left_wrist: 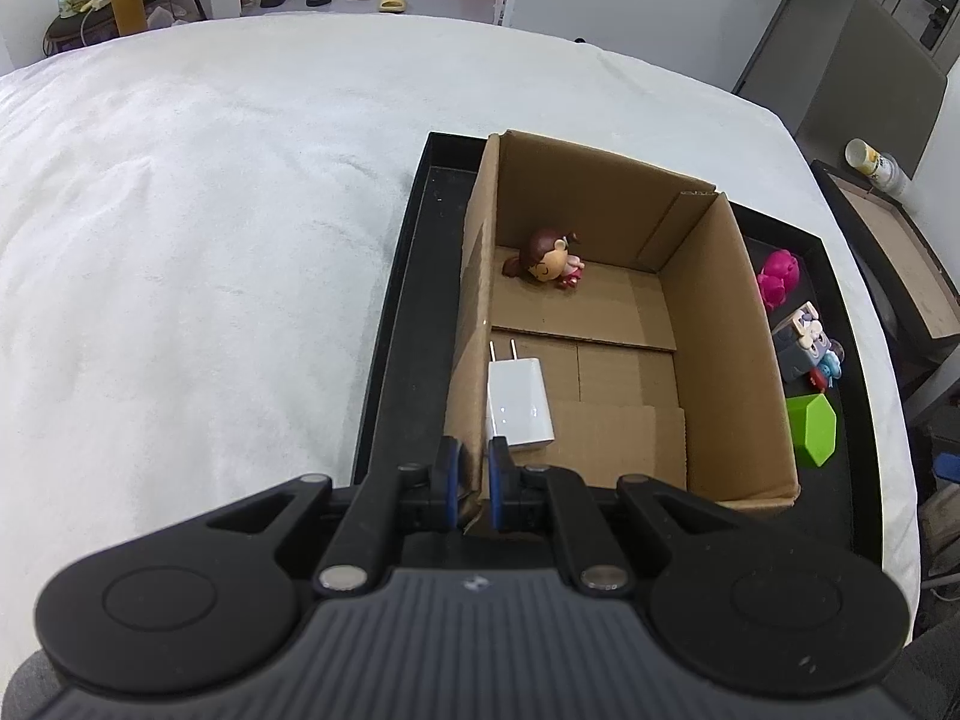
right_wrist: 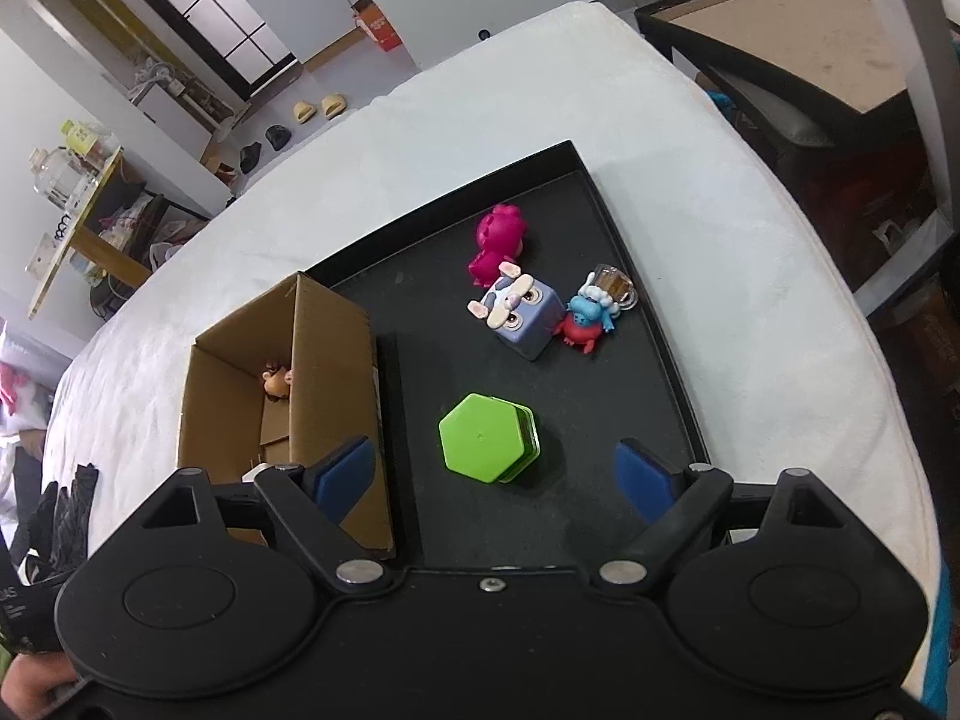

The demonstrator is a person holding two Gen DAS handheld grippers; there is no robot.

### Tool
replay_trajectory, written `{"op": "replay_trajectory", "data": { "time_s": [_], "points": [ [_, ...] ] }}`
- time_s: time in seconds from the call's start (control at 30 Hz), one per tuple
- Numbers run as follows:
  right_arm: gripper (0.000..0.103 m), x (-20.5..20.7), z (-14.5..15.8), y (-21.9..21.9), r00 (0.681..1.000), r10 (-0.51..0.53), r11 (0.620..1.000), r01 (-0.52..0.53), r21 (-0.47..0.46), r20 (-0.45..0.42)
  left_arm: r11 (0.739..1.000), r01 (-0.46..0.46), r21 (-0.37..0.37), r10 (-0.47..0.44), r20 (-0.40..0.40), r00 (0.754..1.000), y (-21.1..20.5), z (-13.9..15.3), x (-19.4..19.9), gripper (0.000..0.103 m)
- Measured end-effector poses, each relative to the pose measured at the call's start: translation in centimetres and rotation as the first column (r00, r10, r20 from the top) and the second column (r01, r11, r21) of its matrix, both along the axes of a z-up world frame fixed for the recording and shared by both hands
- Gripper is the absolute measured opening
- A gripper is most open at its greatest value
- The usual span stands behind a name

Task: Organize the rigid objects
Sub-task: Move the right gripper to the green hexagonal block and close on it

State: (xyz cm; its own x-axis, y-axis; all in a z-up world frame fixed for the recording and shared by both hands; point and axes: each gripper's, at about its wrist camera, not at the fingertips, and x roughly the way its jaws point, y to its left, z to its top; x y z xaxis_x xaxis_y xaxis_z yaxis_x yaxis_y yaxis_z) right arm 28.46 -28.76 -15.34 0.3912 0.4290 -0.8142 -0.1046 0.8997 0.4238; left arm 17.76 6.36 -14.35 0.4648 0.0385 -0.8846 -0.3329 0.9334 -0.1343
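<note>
While the left gripper (left_wrist: 474, 468) pinches the brown cardboard box (left_wrist: 708, 324) wall, the right gripper (right_wrist: 495, 480) hangs wide above the green hexagonal block (right_wrist: 480, 447).

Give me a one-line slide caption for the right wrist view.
Open right gripper poised above green hexagonal box on black tray, toys behind, cardboard box alongside.

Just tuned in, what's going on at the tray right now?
The left gripper is shut on the near wall of the cardboard box, which already holds a white charger and a doll figure. The right gripper hangs open over the green hexagonal block on the black tray, not gripping it yet.
</note>
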Motion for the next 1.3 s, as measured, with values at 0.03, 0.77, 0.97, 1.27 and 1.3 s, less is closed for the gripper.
{"op": "replay_trajectory", "data": {
  "time_s": [0.03, 0.77, 0.97, 1.27, 1.3],
  "points": [
    [0.087, 0.1, -0.2, 0.2, 1.000, 0.006, 1.000, -0.006, -0.004, 0.000, 1.000, 0.001, -0.002, -0.001, 0.000, 1.000, 0.0, 0.0, 0.0, 0.009],
    [0.086, 3.4, -3.5, 6.0, 0.989, 0.147, 0.975, -0.146, -0.171, -0.008, 1.000, 0.000, -0.010, -0.001, -0.021, 1.000, 0.3, -0.7, 0.7, 0.009],
    [0.086, 4.1, -5.0, 6.6, 0.984, 0.172, 0.964, -0.176, -0.199, -0.039, 1.000, 0.003, -0.008, -0.003, -0.028, 1.000, 0.3, -0.9, 0.9, 0.009],
    [0.047, 4.1, -5.7, 6.2, 0.977, 0.193, 0.965, -0.206, -0.165, -0.088, 1.000, 0.009, -0.001, -0.009, -0.030, 1.000, 0.2, -1.0, 1.0, 0.009],
    [0.047, 4.0, -5.5, 6.1, 0.977, 0.194, 0.964, -0.206, -0.167, -0.086, 1.000, 0.011, 0.001, -0.011, -0.030, 0.999, 0.1, -1.0, 1.0, 0.009]
  ]
}}
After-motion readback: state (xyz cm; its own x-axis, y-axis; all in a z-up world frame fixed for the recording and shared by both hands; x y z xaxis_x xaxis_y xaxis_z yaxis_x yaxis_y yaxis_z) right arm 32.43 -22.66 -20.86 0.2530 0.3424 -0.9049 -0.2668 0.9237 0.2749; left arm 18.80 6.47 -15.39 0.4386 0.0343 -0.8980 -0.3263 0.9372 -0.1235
